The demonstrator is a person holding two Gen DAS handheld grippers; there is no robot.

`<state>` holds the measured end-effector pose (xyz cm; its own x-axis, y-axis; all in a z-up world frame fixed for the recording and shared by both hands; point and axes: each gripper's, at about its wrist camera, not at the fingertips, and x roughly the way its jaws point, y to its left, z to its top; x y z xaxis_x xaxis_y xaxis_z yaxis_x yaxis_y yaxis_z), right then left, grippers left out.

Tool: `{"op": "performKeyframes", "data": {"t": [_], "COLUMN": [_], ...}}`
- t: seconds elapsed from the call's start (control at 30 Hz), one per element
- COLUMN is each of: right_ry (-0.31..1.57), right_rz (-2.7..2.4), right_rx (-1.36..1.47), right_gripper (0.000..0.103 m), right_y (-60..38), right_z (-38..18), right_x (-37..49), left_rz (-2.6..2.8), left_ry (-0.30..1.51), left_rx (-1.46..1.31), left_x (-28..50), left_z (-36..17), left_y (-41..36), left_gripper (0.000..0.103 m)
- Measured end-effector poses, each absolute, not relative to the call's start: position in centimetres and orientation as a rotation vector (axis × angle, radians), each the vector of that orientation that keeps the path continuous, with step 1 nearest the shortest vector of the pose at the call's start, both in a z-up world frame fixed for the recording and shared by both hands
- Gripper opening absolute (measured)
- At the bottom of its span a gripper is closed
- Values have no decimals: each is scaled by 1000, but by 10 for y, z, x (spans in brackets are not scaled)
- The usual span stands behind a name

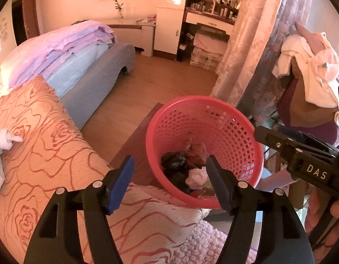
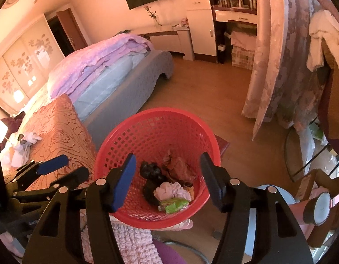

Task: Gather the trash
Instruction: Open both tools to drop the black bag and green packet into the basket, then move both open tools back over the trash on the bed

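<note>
Both grippers hang over the red plastic mesh basket, pointing steeply down into it. The left gripper has its jaws apart w/ nothing between the pads; the basket's contents show straight through the gap. The right gripper is the same: jaws apart, empty, framing the rubbish below. Neither touches the basket rim or anything in it.

The basket sits tilted toward the person, w/ its near side against the orange rose-patterned bedspread and the far side by a dark reddish wooden stand; the tilt likely keeps the mouth facing the hands so drops land inside. In the bottom lie a crumpled pink-white tissue wad, a black crinkled plastic bag, a brownish crumpled wrapper and a green-and-white packet, all piled at the low near side where the slope sends them.

Judging by open, empty jaws held right above the pile, a drop-off looks about done for both hands. More trash seems left: a white crumpled tissue bundle lies on the bedspread well apart from the basket, toward the bed's head end. In the right wrist view there may be a second scrap beside it, but the fisheye edge is too smeared to say.

Next move prob. calls for lifting clear of the rim before swinging over to the bedspread, since the light basket would tip easily if a finger caught it.
</note>
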<state>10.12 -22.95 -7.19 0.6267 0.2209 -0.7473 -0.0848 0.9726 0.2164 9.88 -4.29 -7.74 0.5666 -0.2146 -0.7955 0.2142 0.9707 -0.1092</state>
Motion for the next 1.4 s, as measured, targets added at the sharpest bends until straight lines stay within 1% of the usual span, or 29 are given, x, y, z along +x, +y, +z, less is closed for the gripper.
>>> {"op": "performKeyframes", "data": {"t": [0.33, 0.63, 1.0, 1.4], "right_ry": [858, 834, 795, 757], "right_rz": [190, 232, 309, 406], "right_rx": [144, 124, 72, 34], "right_gripper": [59, 64, 67, 69], "right_y": [-224, -212, -182, -139], "right_z": [-66, -60, -48, -29], "right_x": [98, 91, 74, 56], "left_rz": [-217, -172, -86, 42], "left_ry": [912, 885, 851, 791], "left_rx": [-32, -54, -116, -154], "left_x": [89, 76, 54, 24], "left_z": [-67, -56, -43, -24], "left_y": [-26, -6, 33, 88], "left_gripper": [68, 69, 71, 72]}}
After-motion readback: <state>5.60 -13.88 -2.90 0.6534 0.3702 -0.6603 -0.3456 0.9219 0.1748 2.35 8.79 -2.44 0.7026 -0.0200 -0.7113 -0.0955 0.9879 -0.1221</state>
